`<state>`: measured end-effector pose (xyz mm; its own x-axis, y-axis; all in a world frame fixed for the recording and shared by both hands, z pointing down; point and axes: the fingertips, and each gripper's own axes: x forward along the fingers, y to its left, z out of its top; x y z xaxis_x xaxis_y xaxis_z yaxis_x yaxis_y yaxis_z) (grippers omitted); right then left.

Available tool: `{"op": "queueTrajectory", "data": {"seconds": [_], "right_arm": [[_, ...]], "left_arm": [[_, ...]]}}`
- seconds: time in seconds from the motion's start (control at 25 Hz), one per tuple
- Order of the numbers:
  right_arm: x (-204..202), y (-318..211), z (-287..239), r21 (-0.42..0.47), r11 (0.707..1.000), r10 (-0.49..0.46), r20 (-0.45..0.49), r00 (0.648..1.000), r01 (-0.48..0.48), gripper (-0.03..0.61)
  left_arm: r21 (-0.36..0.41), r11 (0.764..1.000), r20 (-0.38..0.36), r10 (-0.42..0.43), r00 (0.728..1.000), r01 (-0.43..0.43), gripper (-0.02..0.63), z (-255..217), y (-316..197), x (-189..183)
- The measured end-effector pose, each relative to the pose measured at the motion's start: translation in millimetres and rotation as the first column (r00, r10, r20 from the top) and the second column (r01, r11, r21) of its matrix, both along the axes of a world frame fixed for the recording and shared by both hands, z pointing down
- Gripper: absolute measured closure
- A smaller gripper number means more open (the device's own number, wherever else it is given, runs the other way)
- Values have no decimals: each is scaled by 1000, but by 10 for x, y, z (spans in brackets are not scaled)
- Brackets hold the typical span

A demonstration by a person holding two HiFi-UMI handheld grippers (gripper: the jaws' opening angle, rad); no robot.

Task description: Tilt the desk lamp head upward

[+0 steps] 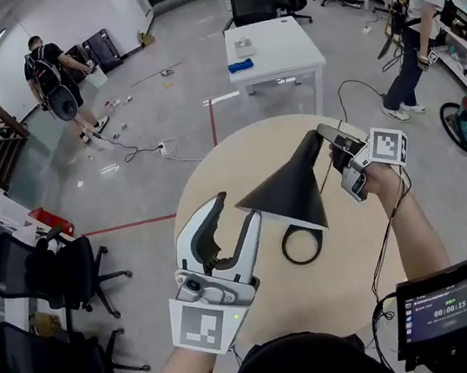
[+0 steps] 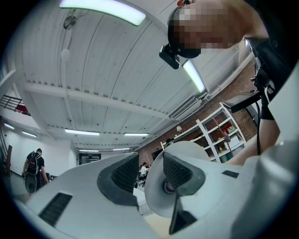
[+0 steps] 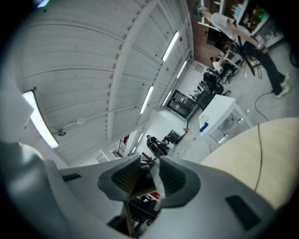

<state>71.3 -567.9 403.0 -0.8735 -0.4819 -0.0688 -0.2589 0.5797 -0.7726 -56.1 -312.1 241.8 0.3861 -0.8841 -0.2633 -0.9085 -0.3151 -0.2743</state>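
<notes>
My left tongs [image 1: 234,213] sit in the lower left-centre of the head view, tilted up. They are released: in the left gripper view [image 2: 149,176] the two ribbed pads stand clearly apart, with the white inner face of the lamp shade [image 2: 156,198] showing right by the right-hand pad. From above, the shade's left rim lies just beside my open tips, though I cannot tell if it touches.

The black desk lamp [image 1: 290,185] stands in the middle of the frame on the round pale table [image 1: 213,171]. Its cone head slopes up toward the right, and its ring base [image 1: 303,246] lies flat just below the shade.

My right tongs [image 1: 337,144], at centre right, are clenched on the narrow top end of the lamp head. The right gripper view [image 3: 147,181] shows the pads nearly together with that dark piece pinched between them.
</notes>
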Motion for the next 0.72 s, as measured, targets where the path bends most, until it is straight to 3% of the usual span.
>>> {"op": "queueTrajectory", "data": {"seconds": [0.12,0.72], "right_arm": [[59,-14,55,-46,999,23,54,998,-20,456],[60,-25,191,-129,991,67,153,986,-47,456]], "left_arm": [[-3,1000,9,4,1000,-4,443,-13,-8,24],[11,1000,3,17,1000,-17,443,-177,-204,45]]}}
